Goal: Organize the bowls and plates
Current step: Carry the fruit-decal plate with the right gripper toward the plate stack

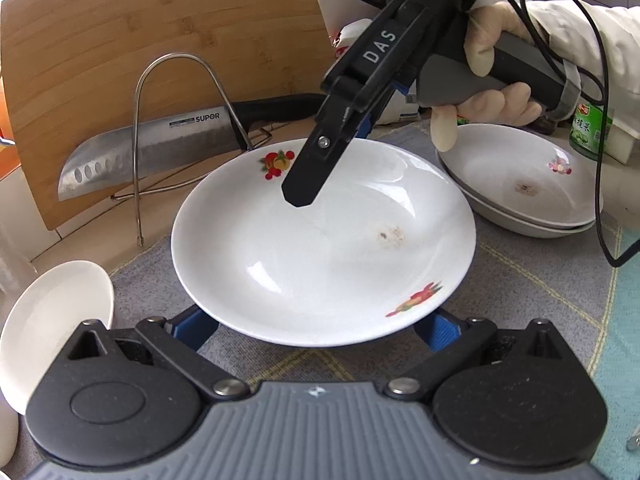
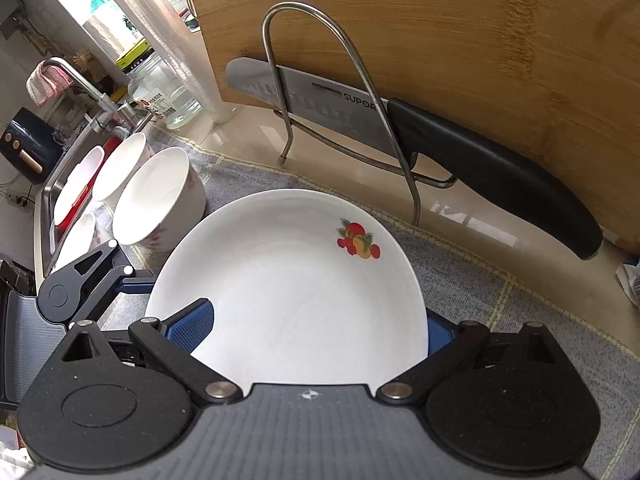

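Observation:
A white deep plate (image 1: 320,248) with fruit decals lies on the grey cloth in front of me. My left gripper (image 1: 318,328) is open, and its blue fingers (image 1: 196,330) reach under the plate's near rim, tips hidden. My right gripper (image 1: 316,172), held by a gloved hand, comes in from the far side. One of its fingers hangs over the plate's inside and the other sits below the far rim. In the right wrist view the plate (image 2: 296,292) fills the gap of the open right gripper (image 2: 314,328). The left gripper (image 2: 132,280) shows at the plate's left edge.
Two stacked plates (image 1: 520,184) sit to the right, and a white bowl (image 1: 52,320) to the left. Several bowls (image 2: 156,200) stand near the sink (image 2: 48,200). A wire rack (image 2: 340,92) holding a knife (image 2: 480,168) leans by the bamboo board (image 2: 440,20). A green jar (image 1: 592,128) stands far right.

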`<action>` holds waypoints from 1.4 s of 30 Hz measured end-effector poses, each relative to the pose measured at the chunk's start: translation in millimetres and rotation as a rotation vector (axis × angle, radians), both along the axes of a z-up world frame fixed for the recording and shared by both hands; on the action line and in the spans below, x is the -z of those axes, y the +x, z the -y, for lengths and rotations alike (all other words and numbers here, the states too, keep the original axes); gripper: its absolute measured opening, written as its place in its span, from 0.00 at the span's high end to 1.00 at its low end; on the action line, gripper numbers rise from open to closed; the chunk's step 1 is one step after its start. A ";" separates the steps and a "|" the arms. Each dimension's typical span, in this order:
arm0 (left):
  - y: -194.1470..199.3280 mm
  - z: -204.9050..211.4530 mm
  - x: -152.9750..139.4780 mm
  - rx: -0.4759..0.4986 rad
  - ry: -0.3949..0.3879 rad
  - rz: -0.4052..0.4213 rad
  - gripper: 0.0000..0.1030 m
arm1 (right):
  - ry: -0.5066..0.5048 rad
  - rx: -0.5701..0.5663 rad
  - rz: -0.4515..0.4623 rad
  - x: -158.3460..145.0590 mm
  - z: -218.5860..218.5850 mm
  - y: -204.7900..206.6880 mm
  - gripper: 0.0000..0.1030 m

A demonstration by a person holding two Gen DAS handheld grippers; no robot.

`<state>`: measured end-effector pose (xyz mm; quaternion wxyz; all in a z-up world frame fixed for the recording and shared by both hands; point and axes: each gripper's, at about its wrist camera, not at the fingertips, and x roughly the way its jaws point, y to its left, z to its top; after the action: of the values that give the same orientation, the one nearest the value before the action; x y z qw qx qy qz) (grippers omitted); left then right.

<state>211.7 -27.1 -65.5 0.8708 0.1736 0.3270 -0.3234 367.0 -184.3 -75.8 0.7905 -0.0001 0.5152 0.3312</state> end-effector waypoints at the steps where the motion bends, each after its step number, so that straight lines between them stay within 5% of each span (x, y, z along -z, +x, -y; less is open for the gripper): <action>1: -0.2 0.4 -2.4 0.002 0.003 0.003 0.01 | 0.002 -0.001 0.005 -2.2 0.2 -2.9 0.00; 25: -58.8 27.3 -36.6 0.114 0.011 0.027 0.01 | -0.002 0.093 0.078 -39.1 32.7 -100.5 0.00; 42: -60.8 85.3 -34.3 0.310 -0.004 0.005 0.01 | -0.004 0.292 0.086 -39.8 113.5 -157.8 0.00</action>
<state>150.9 -112.4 -31.1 0.8115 0.2211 0.2936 -0.4543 209.2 -297.8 -36.0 0.8516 0.0593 0.4761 0.2113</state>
